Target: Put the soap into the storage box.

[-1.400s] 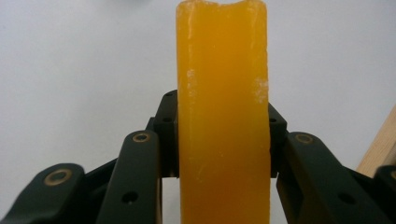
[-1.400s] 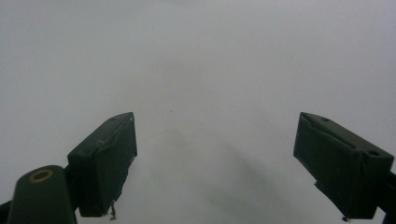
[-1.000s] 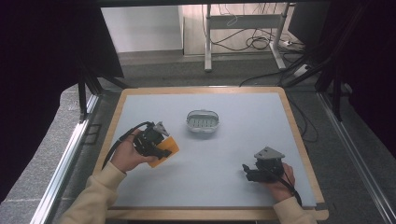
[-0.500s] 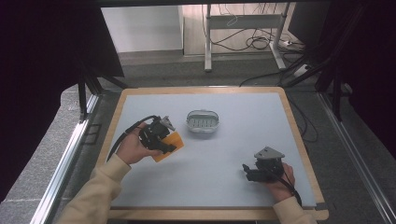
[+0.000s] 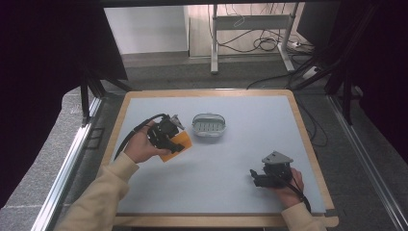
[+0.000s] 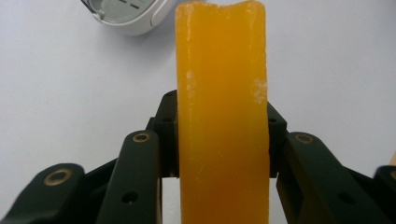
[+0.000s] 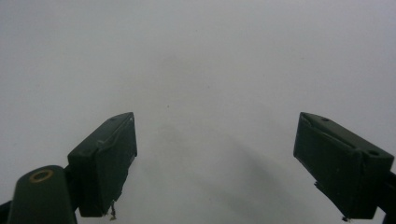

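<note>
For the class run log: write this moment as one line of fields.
left gripper: shut on orange bar | orange bar: short of soap dish | right gripper: open, holds nothing, over table

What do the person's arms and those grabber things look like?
Both arms wear cream long sleeves. The left gripper and right gripper are black, each trailing a black cable. The right one carries a grey three-cornered plate on top. Their chunky black fingers have brass-coloured rivets.

Left tongs [image 5: 179,143] with clamped orange block [image 5: 175,144] carried up the table, nearer the oval dish [image 5: 209,125]
</note>
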The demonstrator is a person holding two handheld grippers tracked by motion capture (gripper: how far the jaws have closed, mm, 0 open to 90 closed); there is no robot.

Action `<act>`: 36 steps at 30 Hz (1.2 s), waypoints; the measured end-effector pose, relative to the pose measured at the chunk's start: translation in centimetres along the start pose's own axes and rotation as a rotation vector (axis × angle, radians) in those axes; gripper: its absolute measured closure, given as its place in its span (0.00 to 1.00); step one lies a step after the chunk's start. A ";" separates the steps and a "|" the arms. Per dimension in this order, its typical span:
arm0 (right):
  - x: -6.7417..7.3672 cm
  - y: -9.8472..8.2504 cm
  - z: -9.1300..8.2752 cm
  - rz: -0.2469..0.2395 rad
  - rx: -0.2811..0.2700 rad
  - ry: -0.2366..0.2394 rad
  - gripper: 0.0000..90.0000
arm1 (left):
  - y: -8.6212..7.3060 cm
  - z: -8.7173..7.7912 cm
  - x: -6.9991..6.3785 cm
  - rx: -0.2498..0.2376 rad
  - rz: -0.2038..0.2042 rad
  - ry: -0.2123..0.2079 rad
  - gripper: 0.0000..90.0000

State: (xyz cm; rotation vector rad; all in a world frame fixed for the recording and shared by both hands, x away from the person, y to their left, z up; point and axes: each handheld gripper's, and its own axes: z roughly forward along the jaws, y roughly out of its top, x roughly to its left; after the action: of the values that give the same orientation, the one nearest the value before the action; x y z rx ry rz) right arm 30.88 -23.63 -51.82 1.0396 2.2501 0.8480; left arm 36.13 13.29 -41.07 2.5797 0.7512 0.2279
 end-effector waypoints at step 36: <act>-0.1 0.1 -0.3 0.005 -0.025 -0.008 0.16 | 4.8 0.6 1.9 0.006 0.076 0.025 0.69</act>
State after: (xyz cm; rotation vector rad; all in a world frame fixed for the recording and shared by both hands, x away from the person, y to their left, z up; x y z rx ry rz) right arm 30.74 -23.72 -51.52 1.0355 2.2256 0.8710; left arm 40.11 10.46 -39.30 2.6180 0.6635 0.2819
